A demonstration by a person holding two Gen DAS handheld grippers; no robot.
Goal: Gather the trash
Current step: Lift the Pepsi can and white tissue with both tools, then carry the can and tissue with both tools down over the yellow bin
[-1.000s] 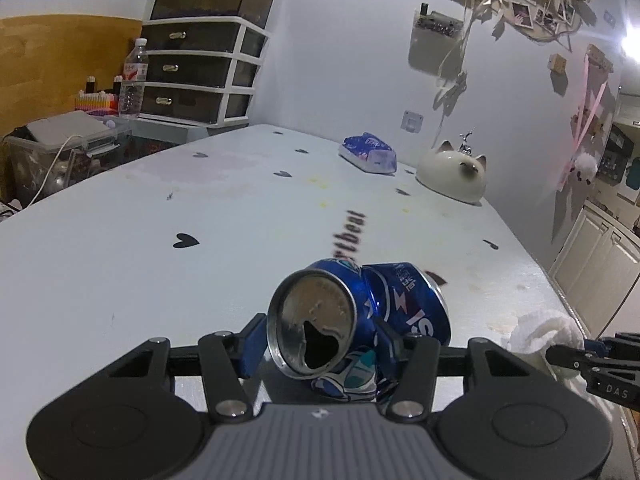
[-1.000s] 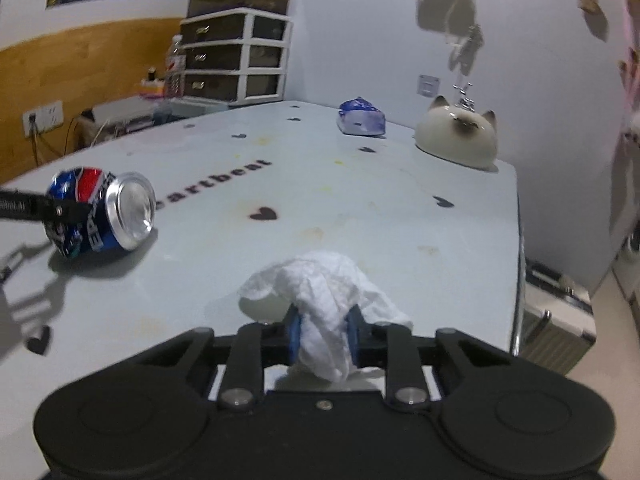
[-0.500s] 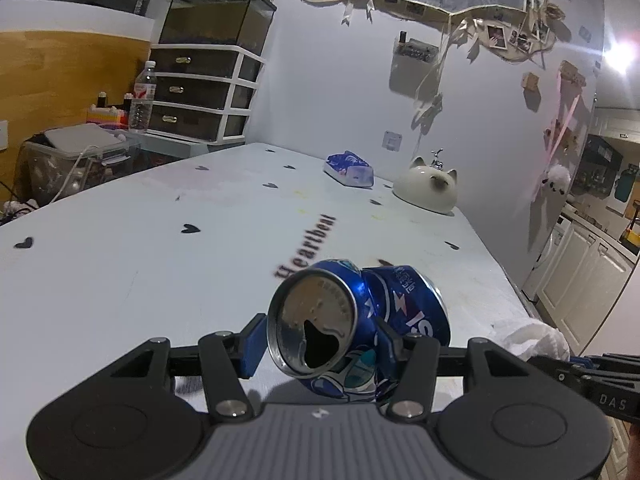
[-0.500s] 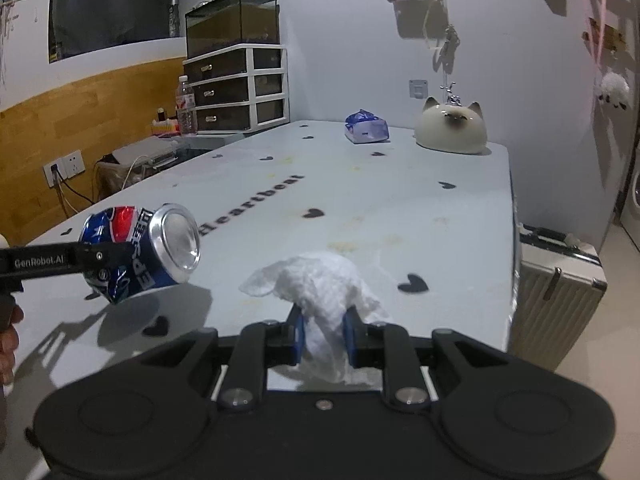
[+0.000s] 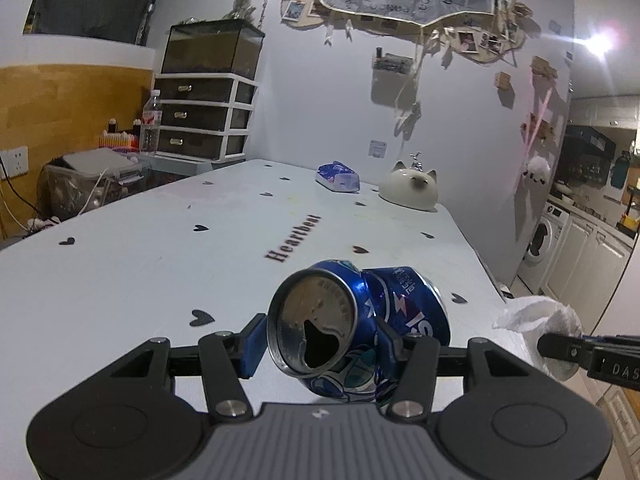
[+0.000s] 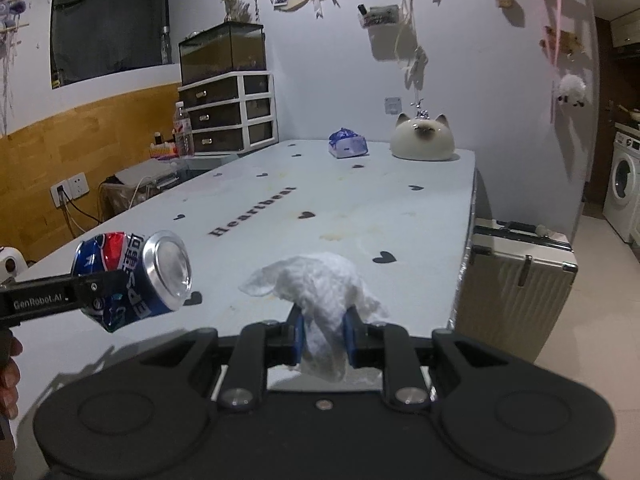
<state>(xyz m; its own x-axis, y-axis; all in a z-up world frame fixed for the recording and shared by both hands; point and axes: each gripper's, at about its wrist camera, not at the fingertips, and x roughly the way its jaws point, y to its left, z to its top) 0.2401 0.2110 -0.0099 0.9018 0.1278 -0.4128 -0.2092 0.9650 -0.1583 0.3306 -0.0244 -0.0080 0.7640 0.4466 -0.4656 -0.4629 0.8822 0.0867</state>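
A dented blue soda can (image 5: 360,328) is pinched on its side between the fingers of the left gripper (image 5: 320,344) and is held clear above the pale table (image 5: 160,264). A crumpled white tissue (image 6: 324,300) is clamped in the right gripper (image 6: 323,338), lifted near the table's right edge, beside a suitcase (image 6: 516,276).

The crushed can (image 5: 372,320) was deep blue with white lettering and a red, white and blue roundel, its ends bare silver. The crumpled tissue (image 6: 324,296) was plain white. Each tool (image 5: 320,344) was black with blue pads (image 6: 298,334). The worktop (image 5: 160,248) was pale blue, scattered with small black hearts and the black word "Heartbeat". At its far end sat a cream cat-shaped ornament (image 6: 422,142) with a brown face and a blue-and-white packet (image 6: 347,144).
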